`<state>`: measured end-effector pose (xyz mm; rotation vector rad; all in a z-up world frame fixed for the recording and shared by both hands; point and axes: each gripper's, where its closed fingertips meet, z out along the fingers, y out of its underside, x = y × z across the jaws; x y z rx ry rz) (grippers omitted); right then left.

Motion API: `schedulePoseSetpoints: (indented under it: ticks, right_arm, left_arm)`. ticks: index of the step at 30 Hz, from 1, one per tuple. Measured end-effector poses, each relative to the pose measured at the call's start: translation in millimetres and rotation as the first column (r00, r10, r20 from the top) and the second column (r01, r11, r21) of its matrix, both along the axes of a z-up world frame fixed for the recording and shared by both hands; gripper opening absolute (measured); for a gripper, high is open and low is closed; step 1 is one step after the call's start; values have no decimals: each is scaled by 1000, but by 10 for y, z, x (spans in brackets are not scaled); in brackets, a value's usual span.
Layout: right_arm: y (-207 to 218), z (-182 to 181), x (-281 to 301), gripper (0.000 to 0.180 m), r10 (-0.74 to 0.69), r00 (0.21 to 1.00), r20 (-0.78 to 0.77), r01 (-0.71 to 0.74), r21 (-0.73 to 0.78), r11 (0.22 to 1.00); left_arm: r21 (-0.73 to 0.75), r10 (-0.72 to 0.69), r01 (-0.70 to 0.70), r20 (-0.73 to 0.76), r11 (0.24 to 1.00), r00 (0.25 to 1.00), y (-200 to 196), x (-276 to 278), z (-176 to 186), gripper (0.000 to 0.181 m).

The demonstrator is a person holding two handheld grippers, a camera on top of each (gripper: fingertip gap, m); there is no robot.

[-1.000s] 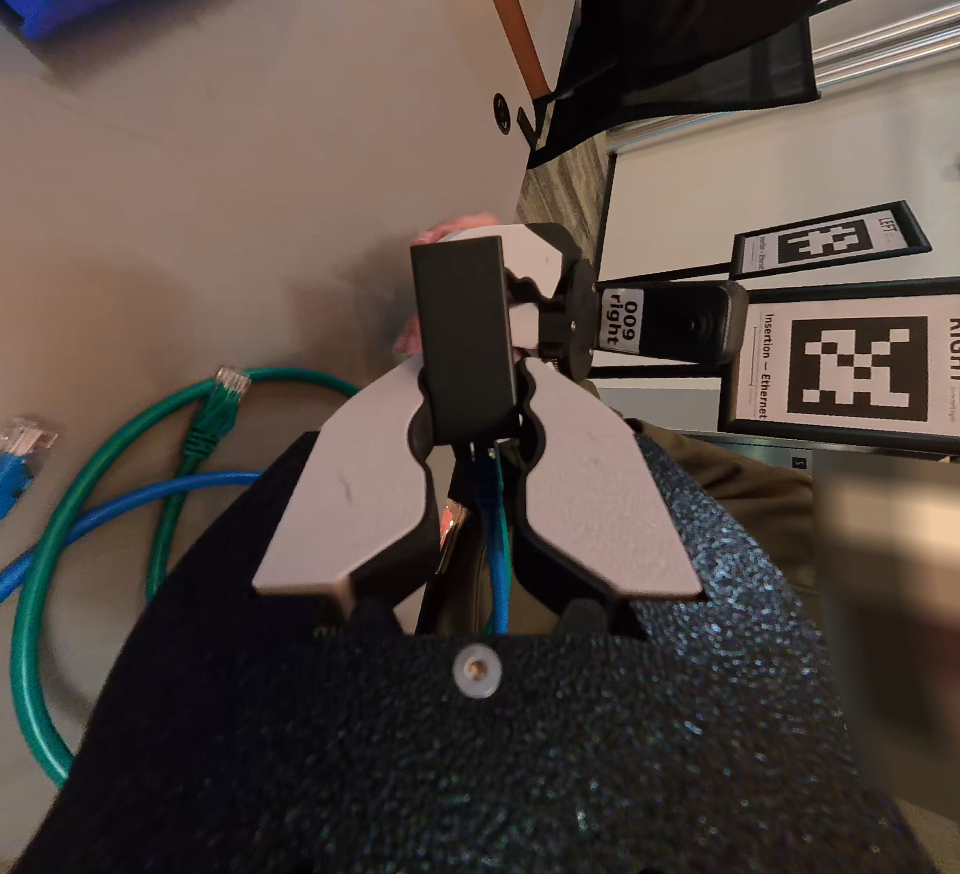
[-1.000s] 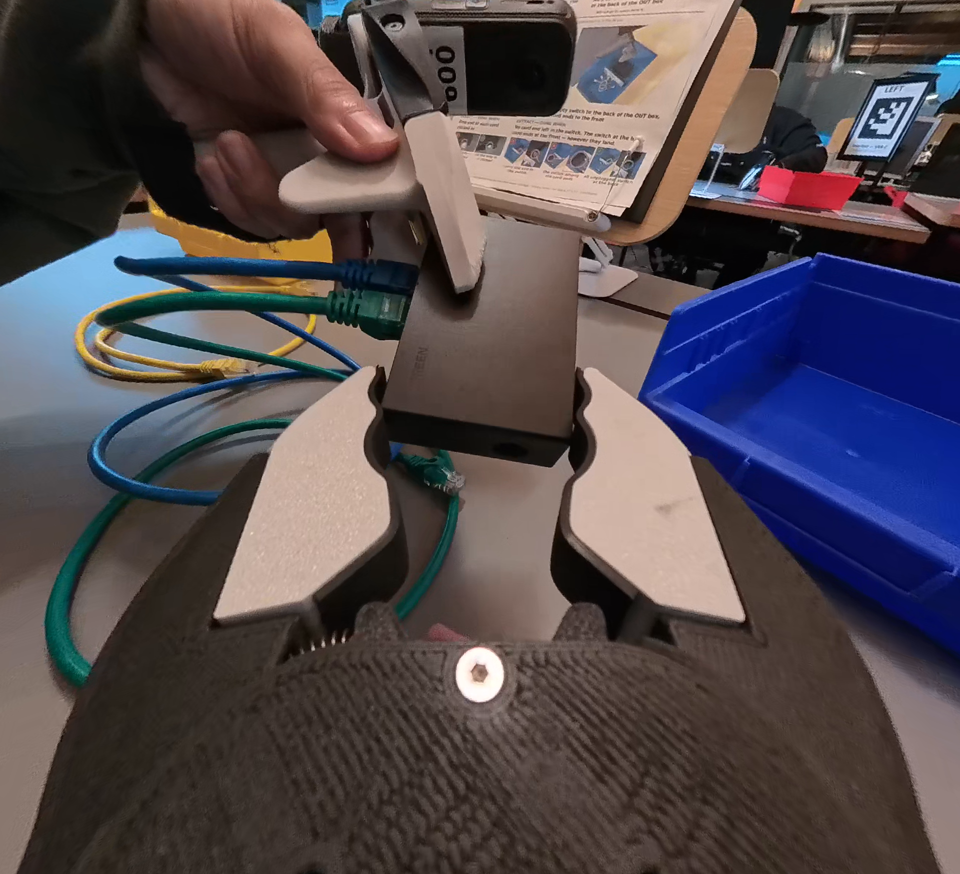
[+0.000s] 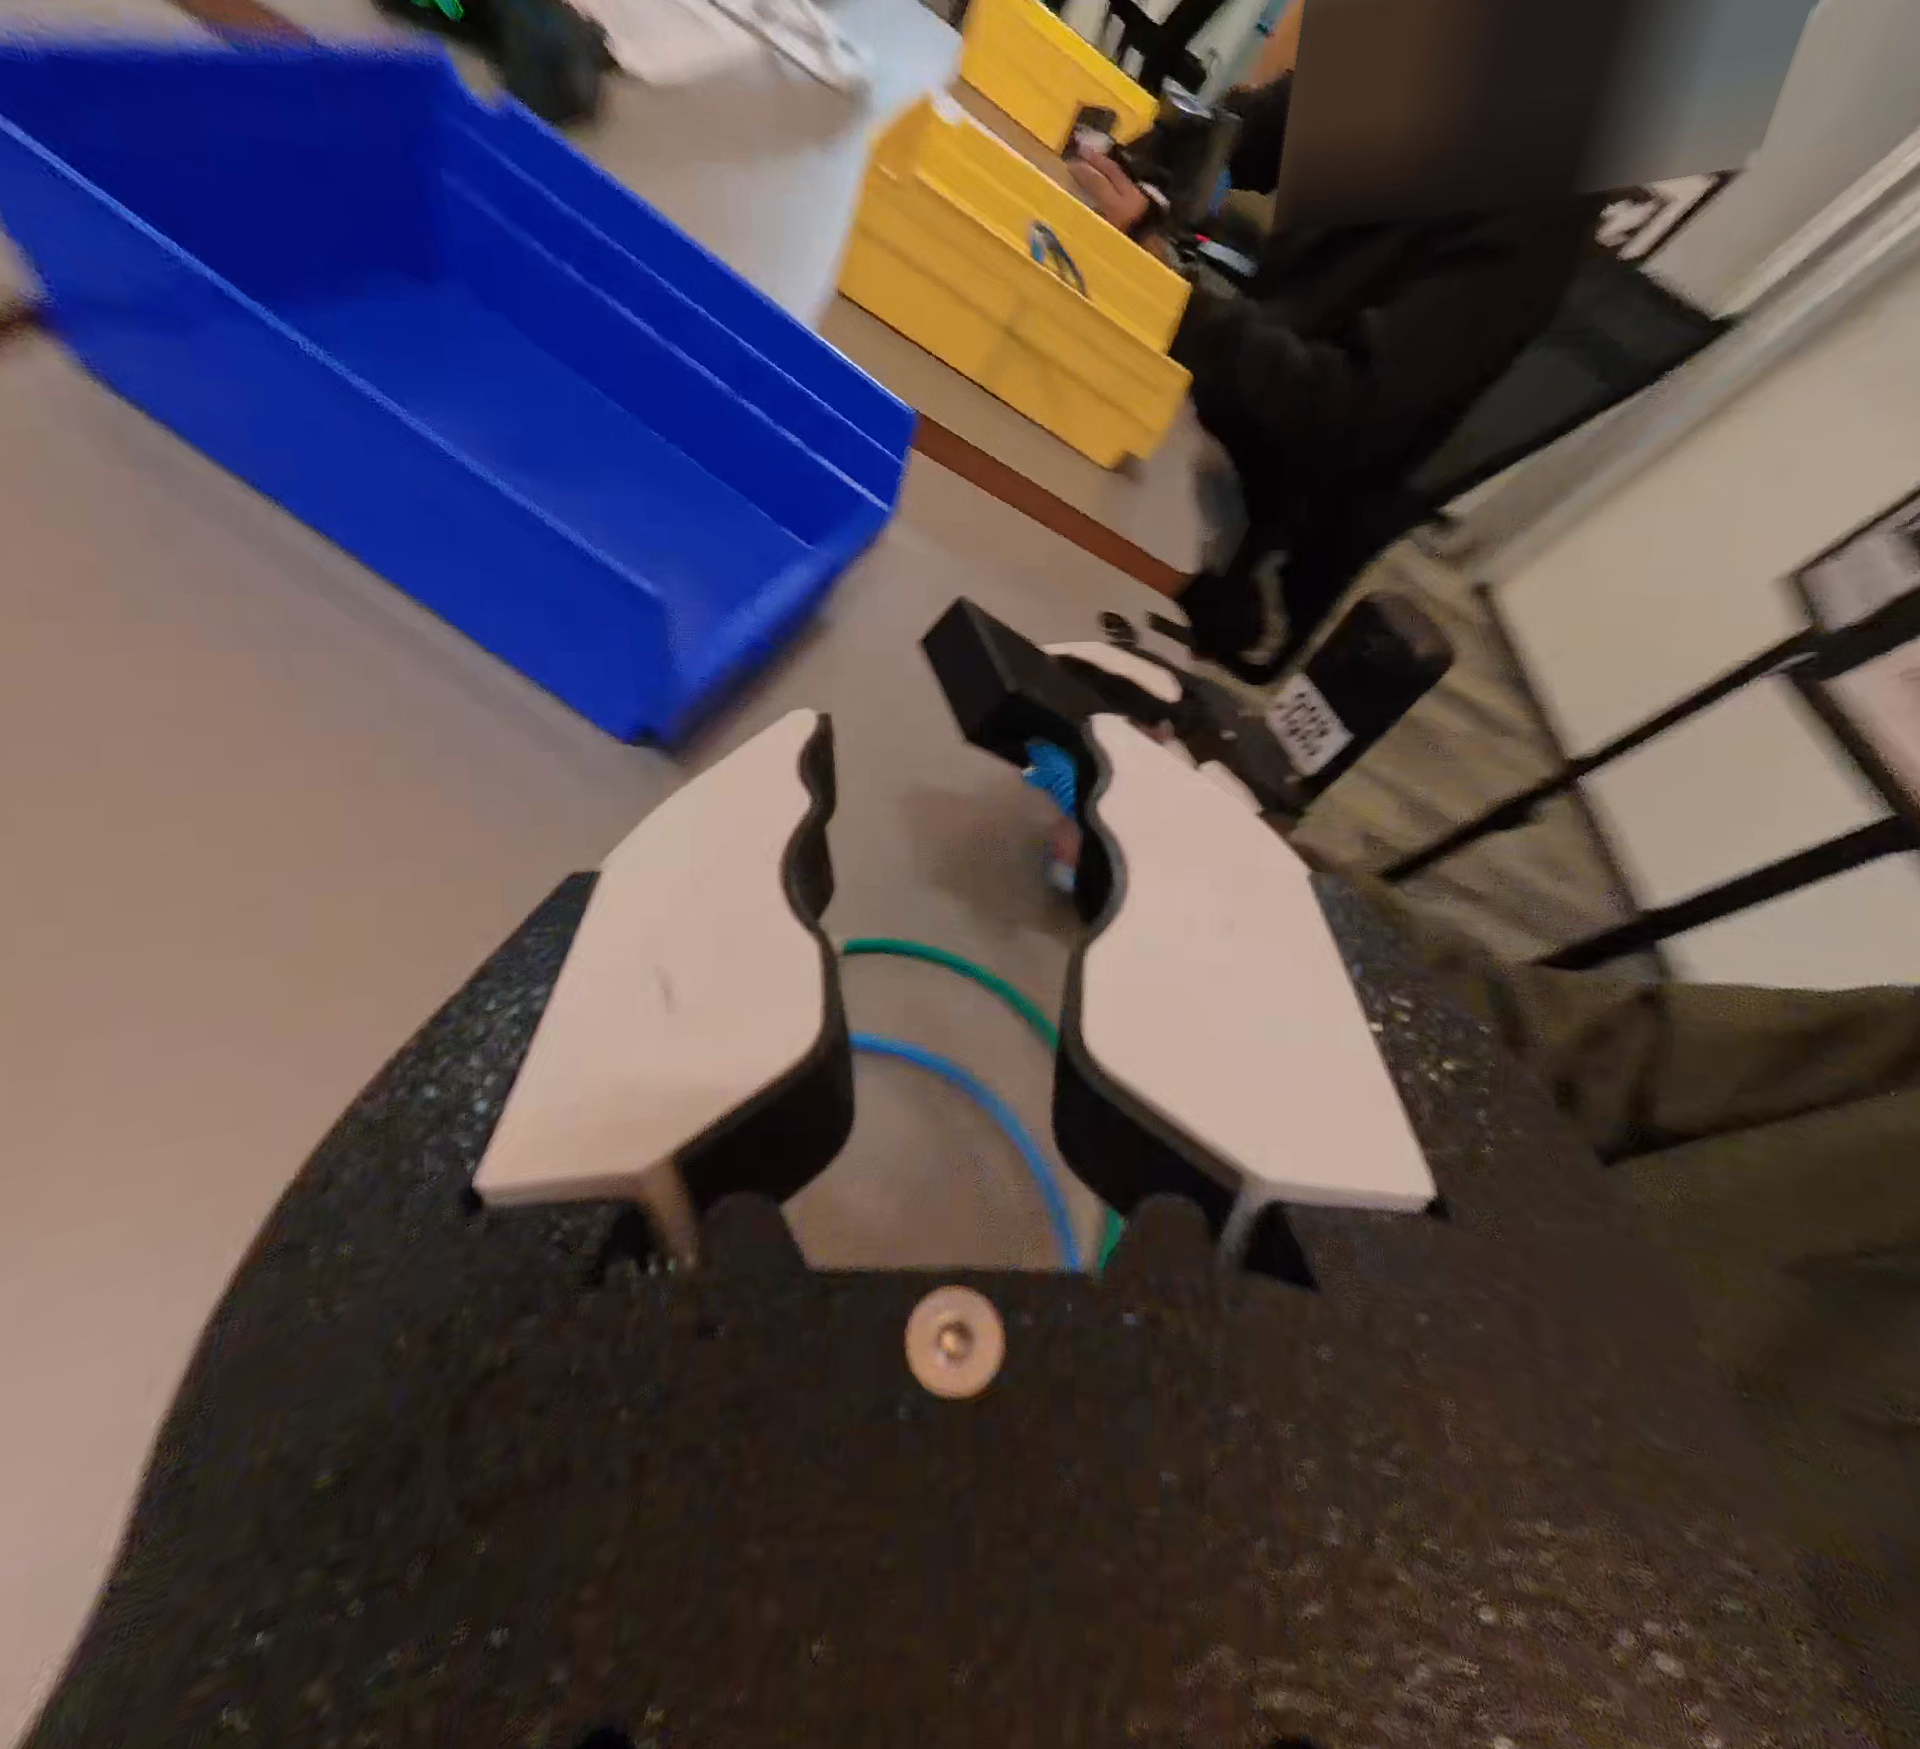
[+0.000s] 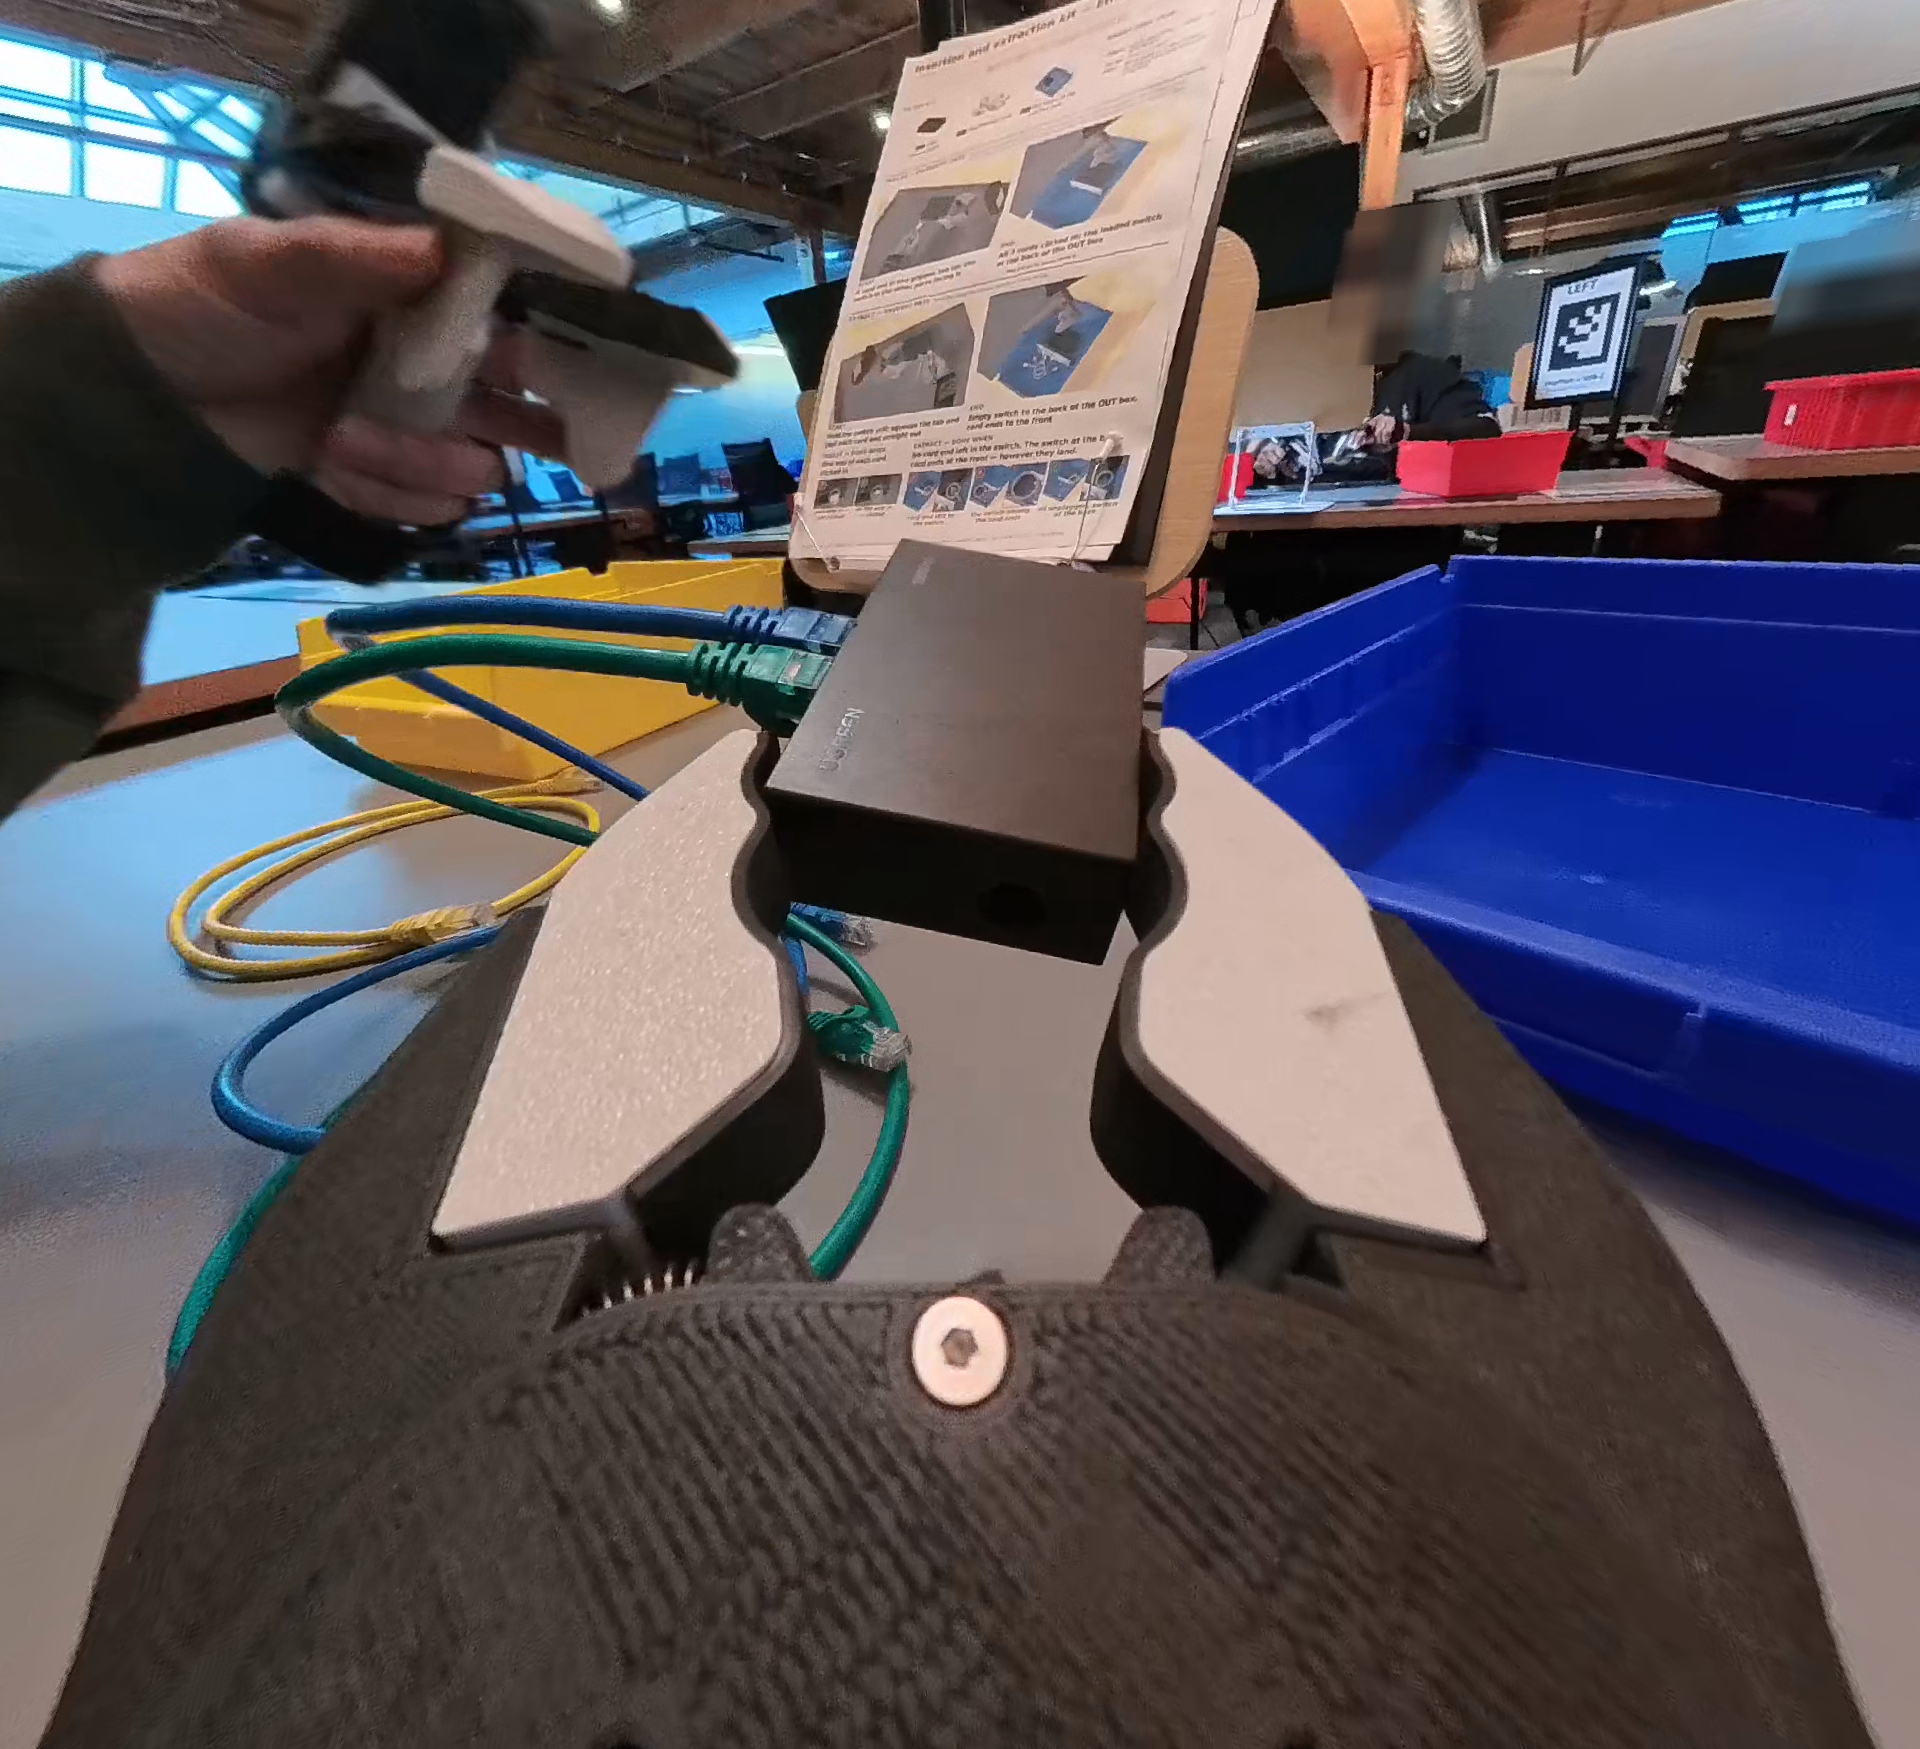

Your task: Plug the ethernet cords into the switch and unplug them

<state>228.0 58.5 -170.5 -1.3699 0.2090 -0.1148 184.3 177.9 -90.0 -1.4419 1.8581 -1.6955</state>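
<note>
The blue bin (image 4: pixel 1621 826) sits near the tabletop's right edge. The right gripper (image 4: pixel 951 826) clamps the switch (image 4: pixel 966 743) above the tabletop, blue cord (image 4: pixel 540 624) and green cord (image 4: pixel 499 660) plugged in. The left gripper (image 3: pixel 951 826) has let go and lifted away, parted and empty; the yellow cord (image 4: pixel 343 878) probably comes next.

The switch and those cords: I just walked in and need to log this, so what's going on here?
A person works two handheld grippers. The right gripper grips the black switch above the table, with a blue cord and a green cord plugged into its side. The left gripper is open and empty, held apart from the switch. A yellow cord lies loose on the table beside the blue bin.
</note>
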Motion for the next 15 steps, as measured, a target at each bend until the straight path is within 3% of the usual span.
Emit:
schedulePoseSetpoints:
  ticks: [2, 4, 10, 12, 15]
  right_arm:
    - [-16, 5, 18, 66, 1, 1000, -3, -1, 7, 1000]
    - [-36, 9, 37, 66, -2, 1000, -8, 2, 13, 1000]
    - [-73, -10, 108, 66, -27, 1000, -13, 27, -4, 1000]
    - [-79, 0, 114, 66, -14, 1000, -26, 14, 10, 1000]
    - [-90, 7, 126, 66, -8, 999, -40, 9, 22, 1000]
  left_arm:
    - [147, 69, -88, 130, 985, 989, 253, -243, 14, 34]
    - [294, 99, -143, 161, 945, 982, 471, -540, -173, 34]
    - [507, 197, -196, 52, 839, 979, 764, -1439, -1013, 48]
    - [585, 211, -189, 31, 789, 977, 765, -1626, -1264, 49]
    - [607, 260, -169, -63, 776, 964, 696, -1714, -1588, 54]
